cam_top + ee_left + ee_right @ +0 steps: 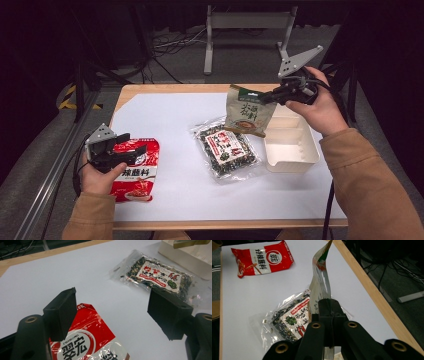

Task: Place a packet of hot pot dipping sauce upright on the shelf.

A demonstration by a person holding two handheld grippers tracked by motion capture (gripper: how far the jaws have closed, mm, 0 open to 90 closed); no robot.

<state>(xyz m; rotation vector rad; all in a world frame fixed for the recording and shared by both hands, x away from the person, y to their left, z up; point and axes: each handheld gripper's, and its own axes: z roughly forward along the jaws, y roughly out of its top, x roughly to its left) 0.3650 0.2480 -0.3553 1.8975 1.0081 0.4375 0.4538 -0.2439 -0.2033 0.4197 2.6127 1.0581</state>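
The right claw [268,96] is closed on the top edge of a green pouch [247,111], which is held clear of the desk [165,120] and hangs over the near rim of a white bin [291,143]. In the right gripper view the pouch [321,280] is seen edge-on, pinched between the two jaws. Below and beyond this claw a clear seaweed packet [228,147] lies flat, just beside the bin's left wall.

The left claw [131,148] is spread wide with nothing held, hovering over the upper edge of a red sachet [135,170] lying flat near the desk's front left corner. Ahead of its jaws, bare white desk surface is seen as far as the seaweed packet [156,275]; the sachet [87,340] sits under the left jaw.
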